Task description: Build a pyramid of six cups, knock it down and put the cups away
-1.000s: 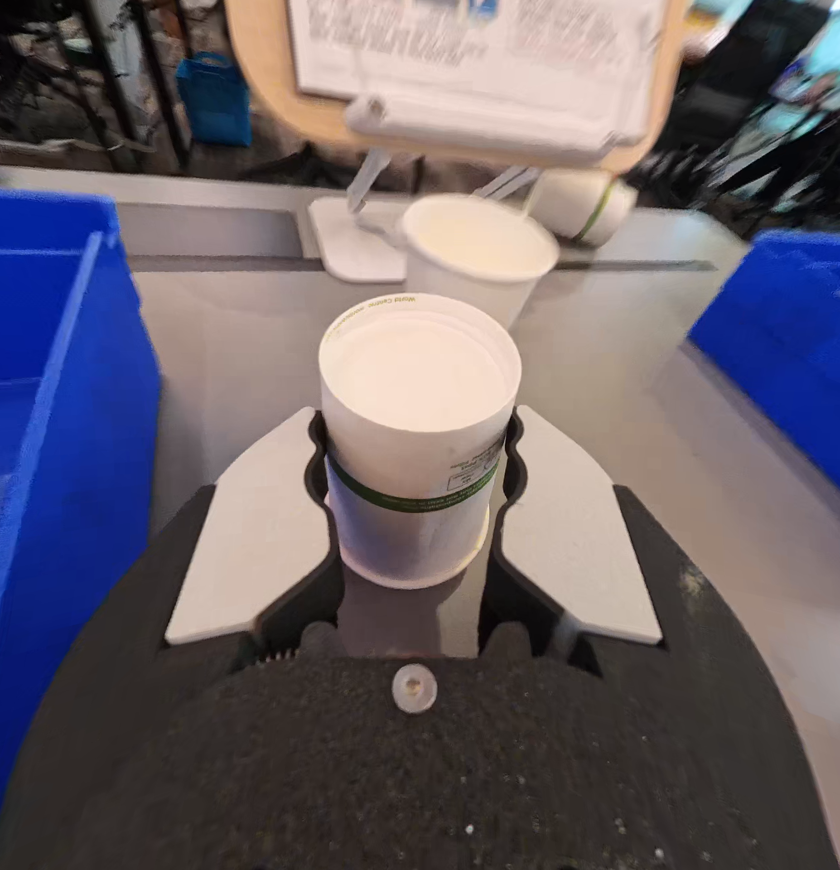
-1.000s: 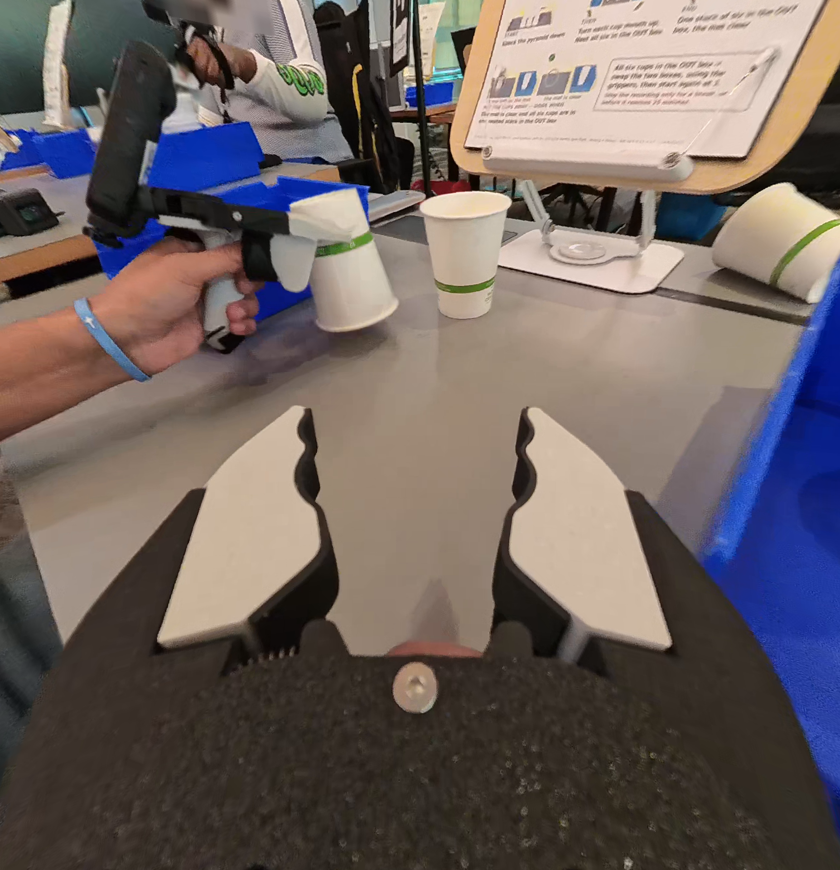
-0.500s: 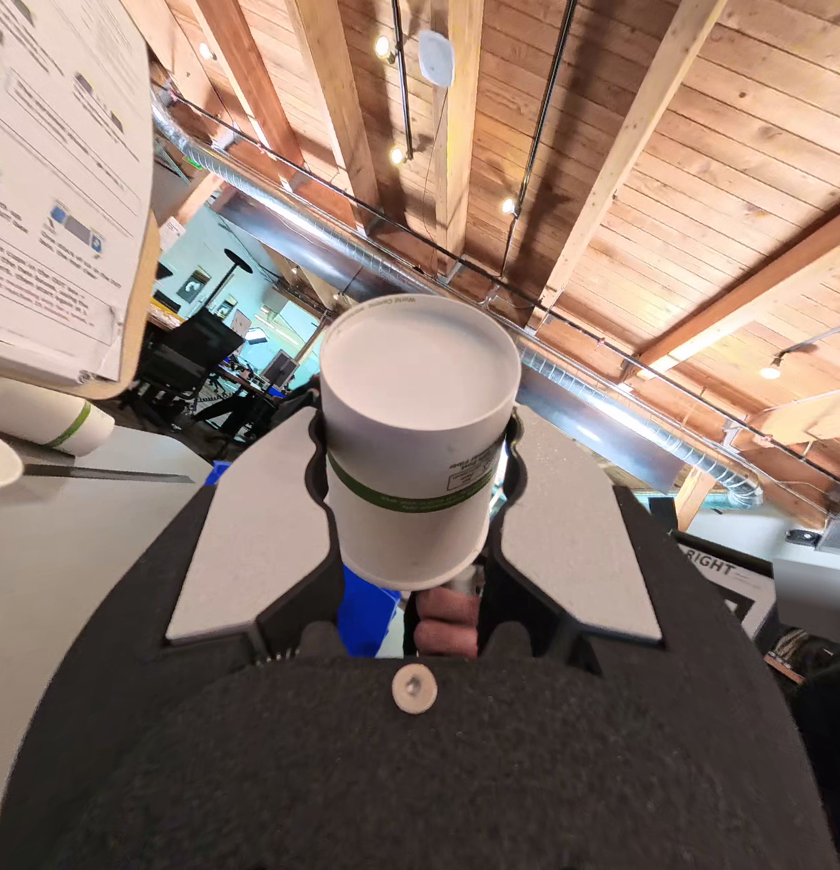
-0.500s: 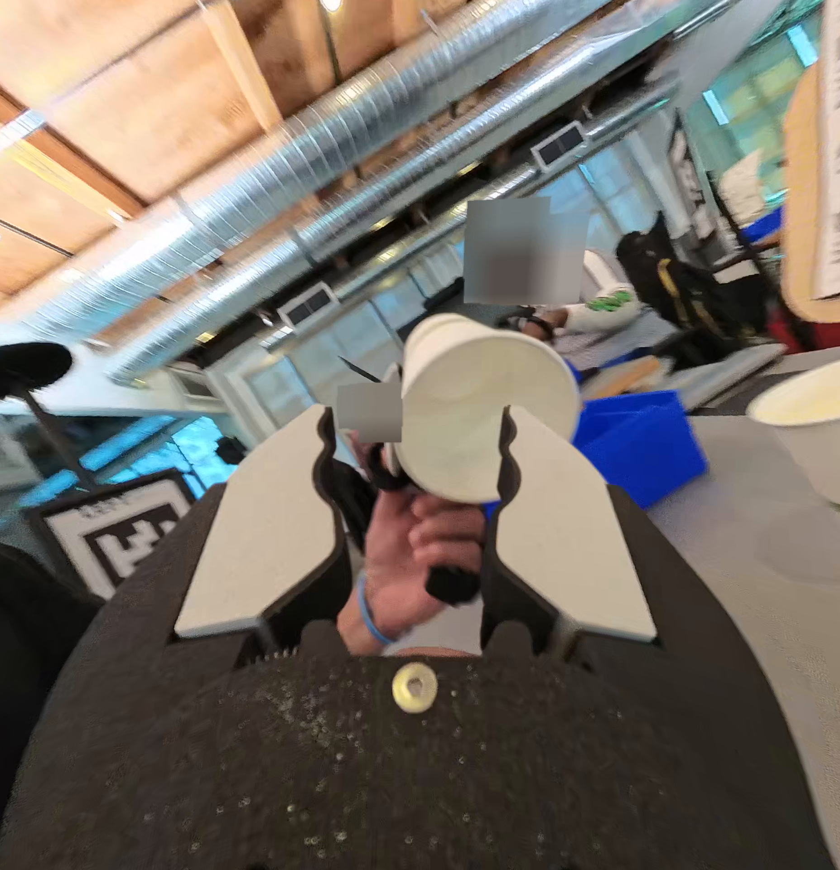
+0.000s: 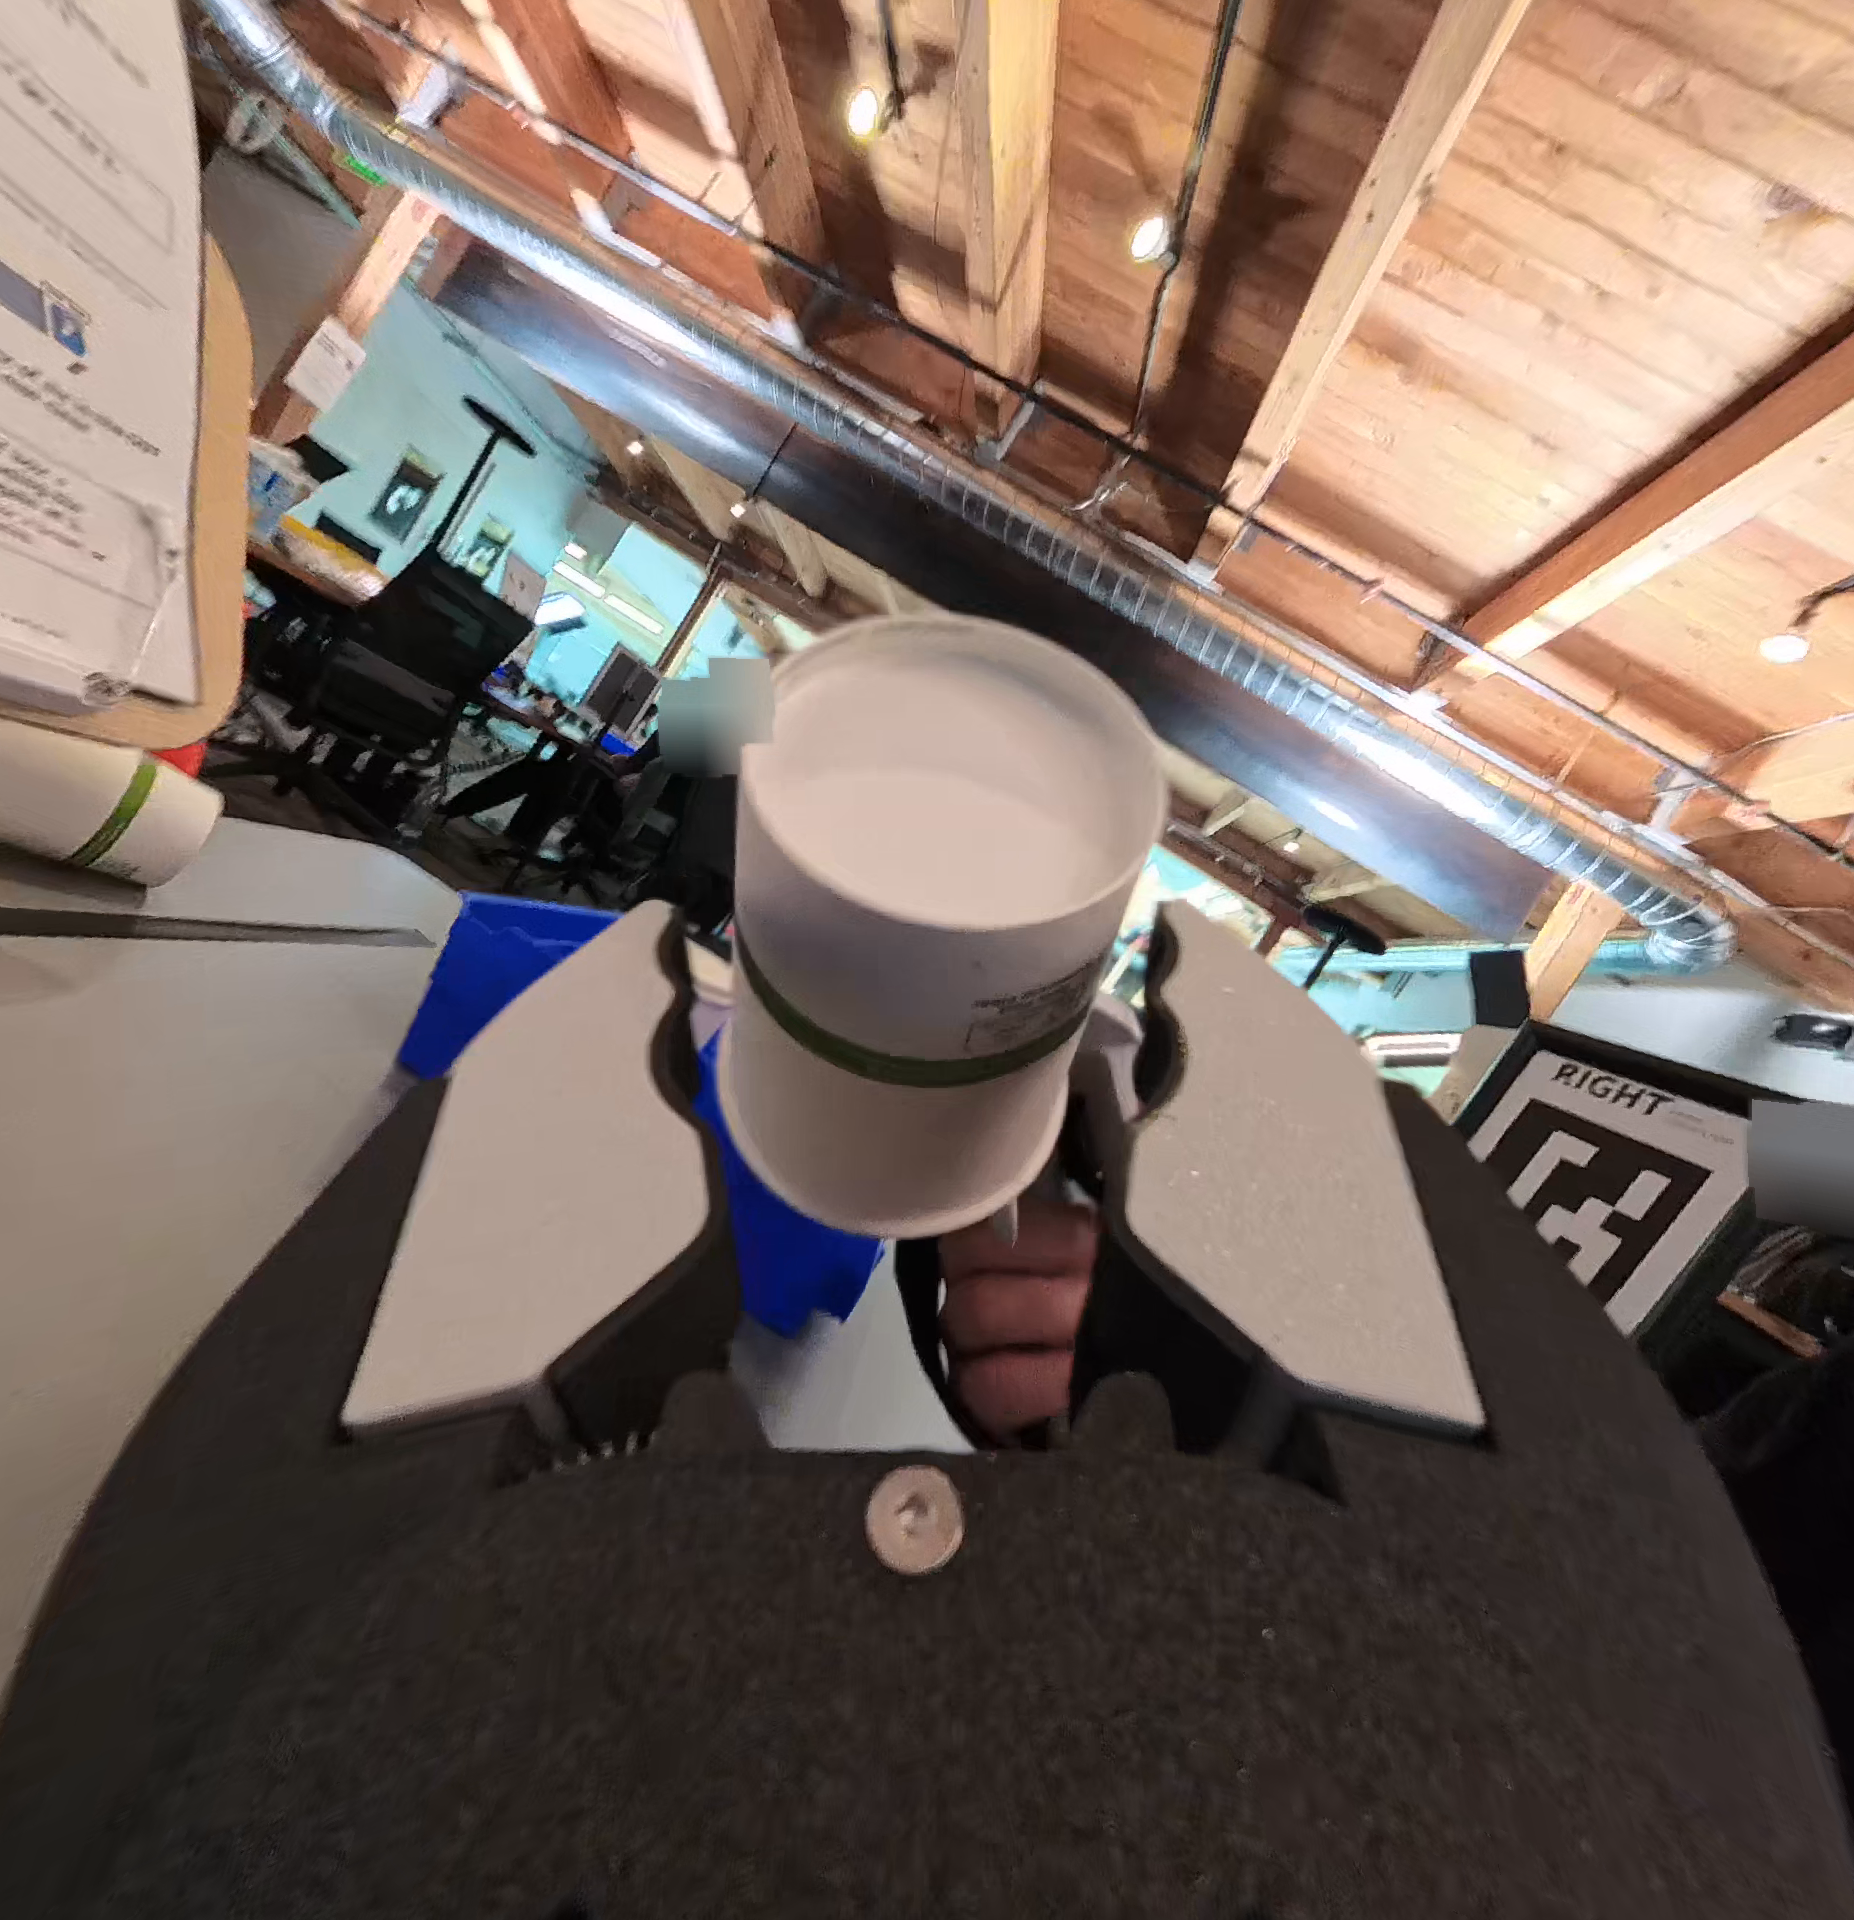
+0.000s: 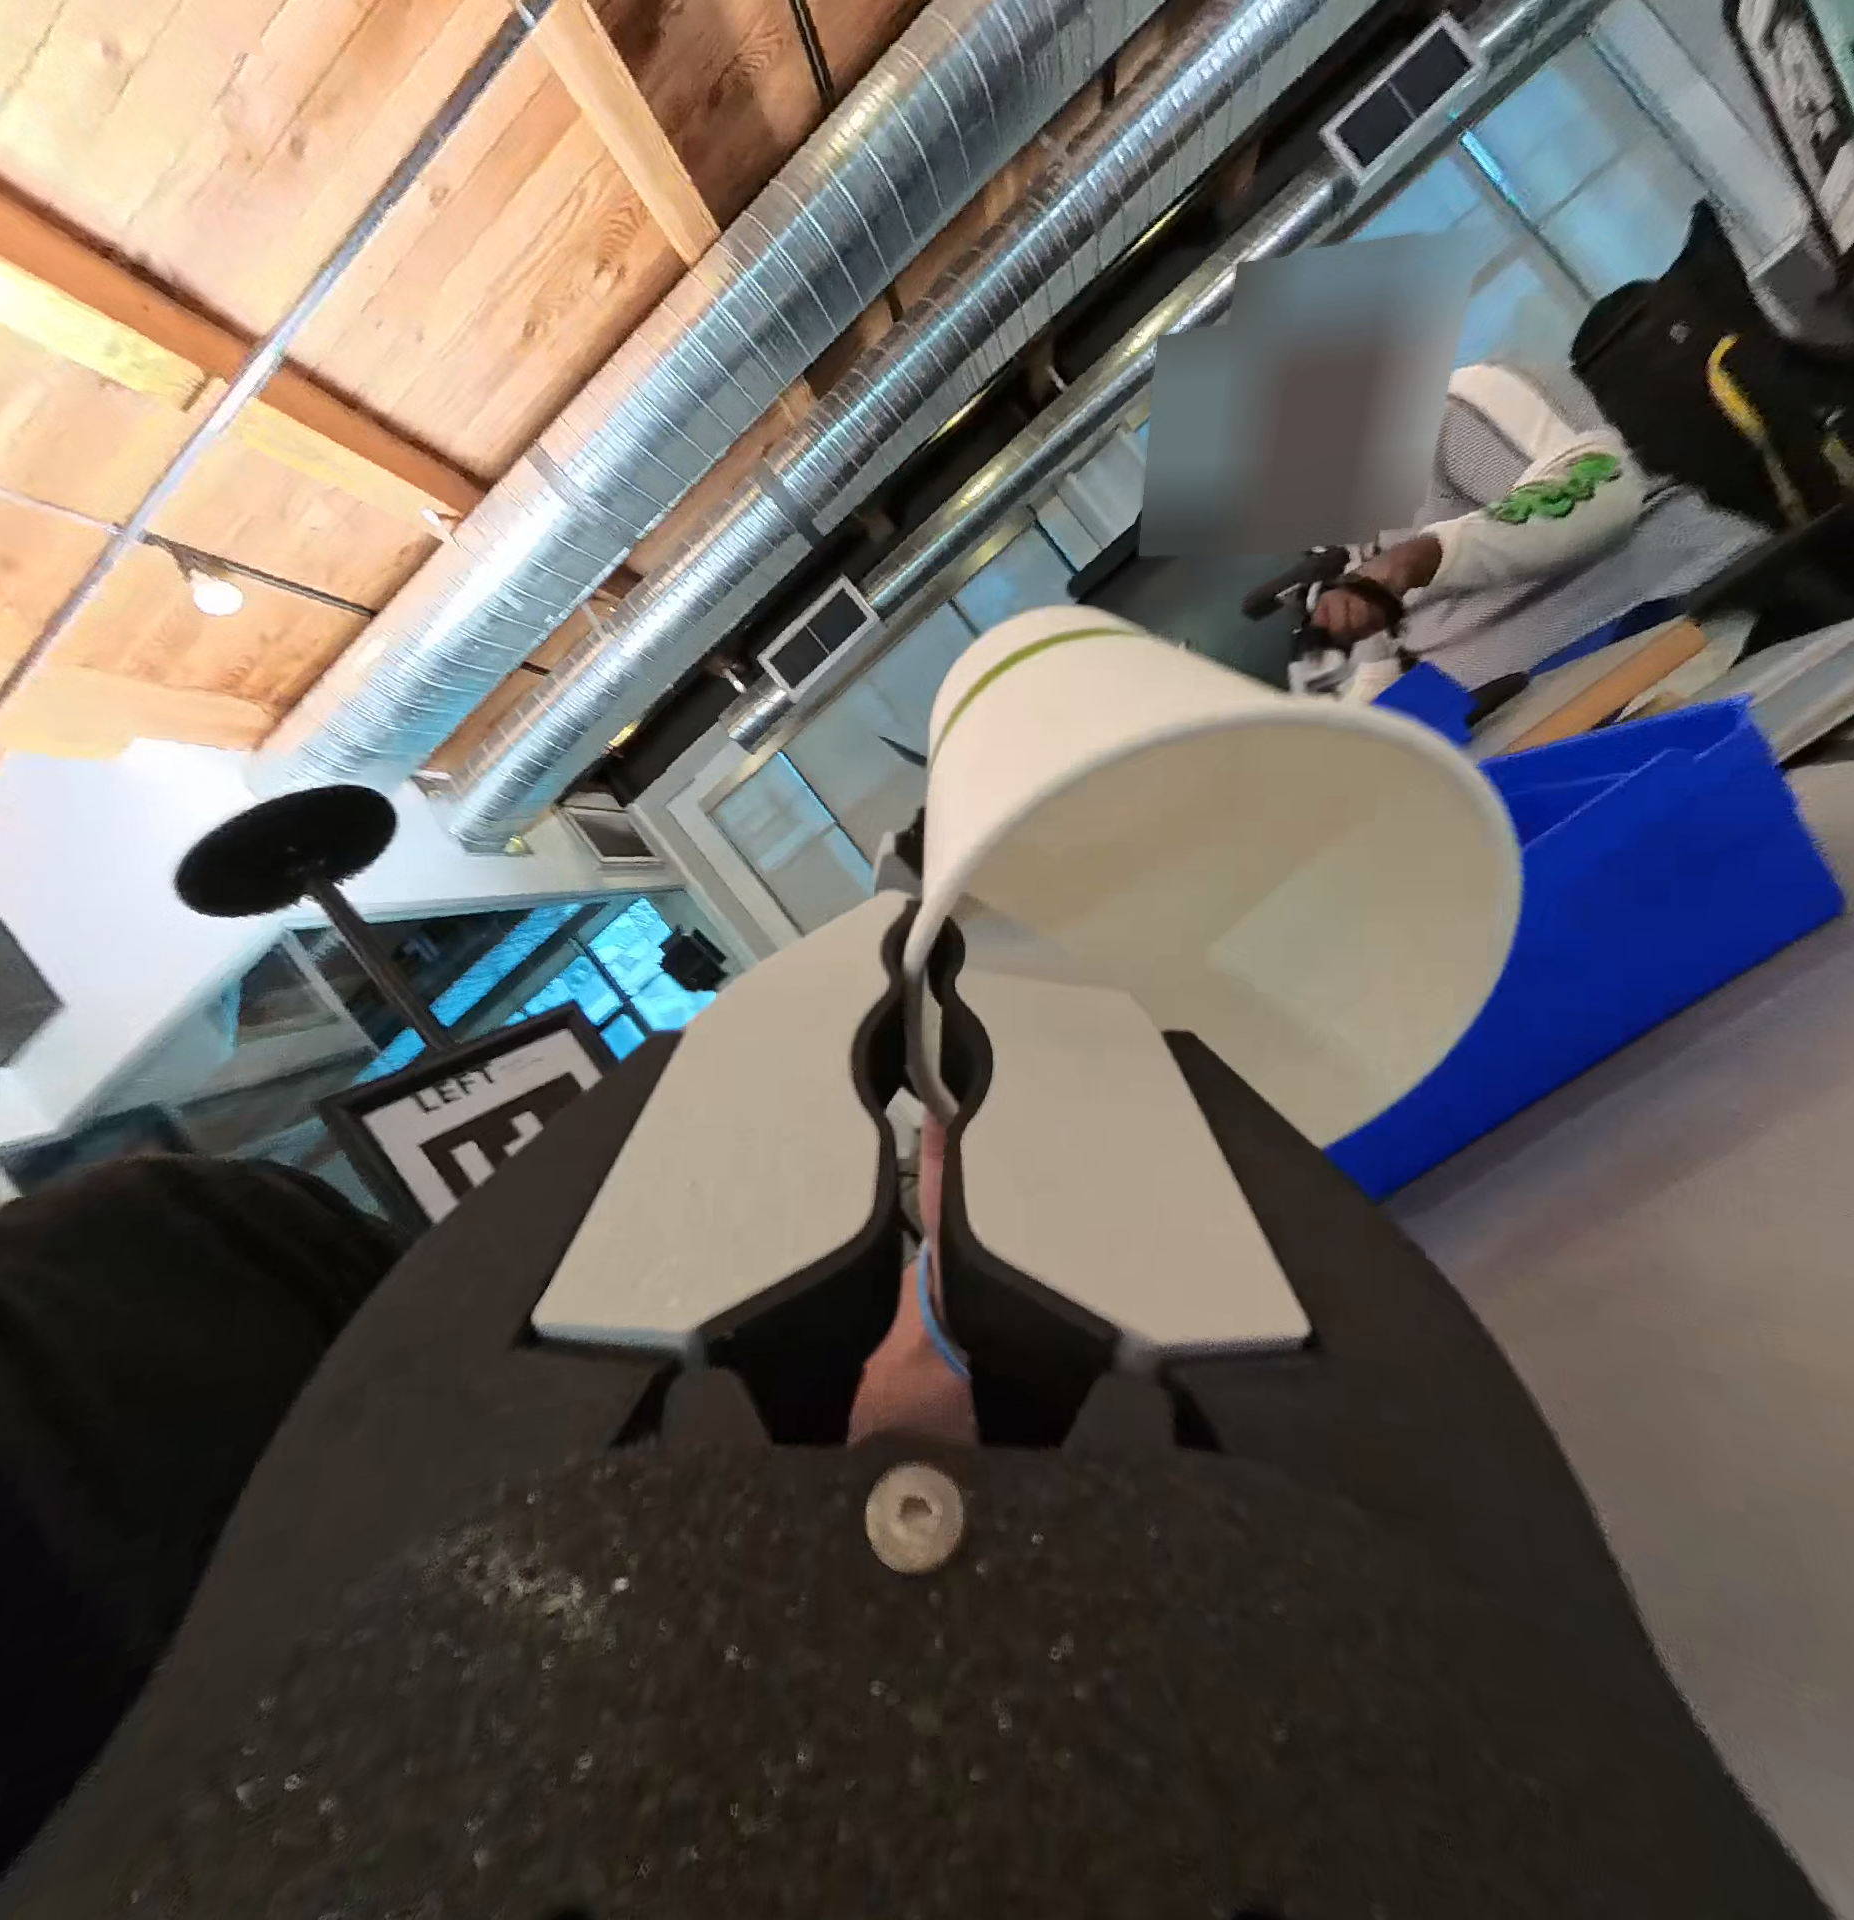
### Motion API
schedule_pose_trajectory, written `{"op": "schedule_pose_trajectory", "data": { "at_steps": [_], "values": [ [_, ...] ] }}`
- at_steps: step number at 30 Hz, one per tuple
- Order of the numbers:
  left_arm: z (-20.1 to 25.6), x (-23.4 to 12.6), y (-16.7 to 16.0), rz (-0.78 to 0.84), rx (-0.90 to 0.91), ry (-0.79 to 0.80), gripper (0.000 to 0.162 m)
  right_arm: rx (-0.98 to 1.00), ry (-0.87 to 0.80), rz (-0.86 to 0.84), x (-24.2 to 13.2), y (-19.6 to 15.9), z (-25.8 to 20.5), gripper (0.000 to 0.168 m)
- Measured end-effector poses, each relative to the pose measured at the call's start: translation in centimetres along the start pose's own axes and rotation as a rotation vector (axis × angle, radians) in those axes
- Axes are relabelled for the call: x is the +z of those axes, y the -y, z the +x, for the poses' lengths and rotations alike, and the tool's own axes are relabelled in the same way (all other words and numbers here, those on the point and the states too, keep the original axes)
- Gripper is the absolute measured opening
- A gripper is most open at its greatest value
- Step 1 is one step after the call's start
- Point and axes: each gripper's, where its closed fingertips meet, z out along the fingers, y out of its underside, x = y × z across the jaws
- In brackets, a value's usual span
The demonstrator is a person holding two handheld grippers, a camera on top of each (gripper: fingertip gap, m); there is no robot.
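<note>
My right claw (image 6: 923, 997) pinches the rim of the white cup (image 6: 1203, 862); my left claw (image 5: 907, 987) stands spread around that cup.

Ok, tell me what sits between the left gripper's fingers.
A white paper cup, base toward the camera, with a gap to each finger; behind it, lower down, a person's hand. The left wrist view shows it.

The left gripper (image 5: 918, 997) is tilted upward, its fingers spread wide; the right gripper (image 6: 923, 997), also tilted up, has its fingers pinched together.
</note>
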Motion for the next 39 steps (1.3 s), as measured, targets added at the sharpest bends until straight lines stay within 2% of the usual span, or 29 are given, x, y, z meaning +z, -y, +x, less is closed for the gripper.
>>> {"op": "schedule_pose_trajectory", "data": {
  "at_steps": [1,2,5,7,10,12,13,15,17,22,27,30,35,39],
  "values": [
    [-0.3,-0.2,-0.1,-0.019,0.012,0.032,0.096,-0.034,-0.02,-0.007,-0.5,0.6,-0.1,0.0],
    [-0.7,-0.6,-0.2,-0.038,0.034,0.064,0.103,-0.084,-0.052,-0.013,-1.1,1.6,-0.4,0.0],
    [-1.8,-2.5,-2.0,-0.136,0.125,0.169,0.104,-0.369,-0.234,-0.085,-4.0,5.9,-1.5,0.0],
    [-3.0,-4.2,-3.8,-0.226,0.193,0.276,0.102,-0.635,-0.467,-0.2,-7.2,10.1,-1.9,0.0],
    [-4.4,-6.7,-6.4,-0.33,0.267,0.421,0.094,-0.983,-0.949,-0.445,-14.1,18.0,-1.8,0.0],
    [-5.3,-8.1,-8.5,-0.43,0.283,0.503,0.089,-1.018,-1.194,-0.678,-18.3,21.6,-1.2,0.0],
    [-5.9,-8.9,-9.7,-0.493,0.289,0.538,0.091,-0.944,-1.255,-0.828,-19.9,21.9,-0.4,0.0],
    [-6.3,-9.6,-11.2,-0.547,0.295,0.556,0.088,-0.793,-1.309,-1.126,-22.4,21.6,1.3,0.0],
    [-6.4,-9.3,-11.7,-0.562,0.297,0.549,0.087,-0.736,-1.304,-1.333,-23.9,21.3,3.2,0.0],
    [-5.3,-8.3,-11.8,-0.555,0.29,0.502,0.087,-0.518,-1.257,-1.603,-27.0,19.2,7.9,0.0],
    [-4.9,-8.2,-11.7,-0.555,0.306,0.491,0.087,-0.369,-1.187,-1.723,-28.6,16.6,10.7,0.001],
    [-5.0,-8.3,-12.2,-0.563,0.285,0.486,0.087,-0.302,-1.118,-1.729,-28.8,14.9,12.2,0.002],
    [-5.0,-8.3,-12.9,-0.583,0.278,0.476,0.087,-0.203,-1.058,-1.733,-29.8,12.6,13.9,0.029],
    [-4.9,-8.2,-13.0,-0.595,0.306,0.478,0.087,-0.225,-1.075,-1.744,-30.6,12.1,14.4,0.035]
  ]
}}
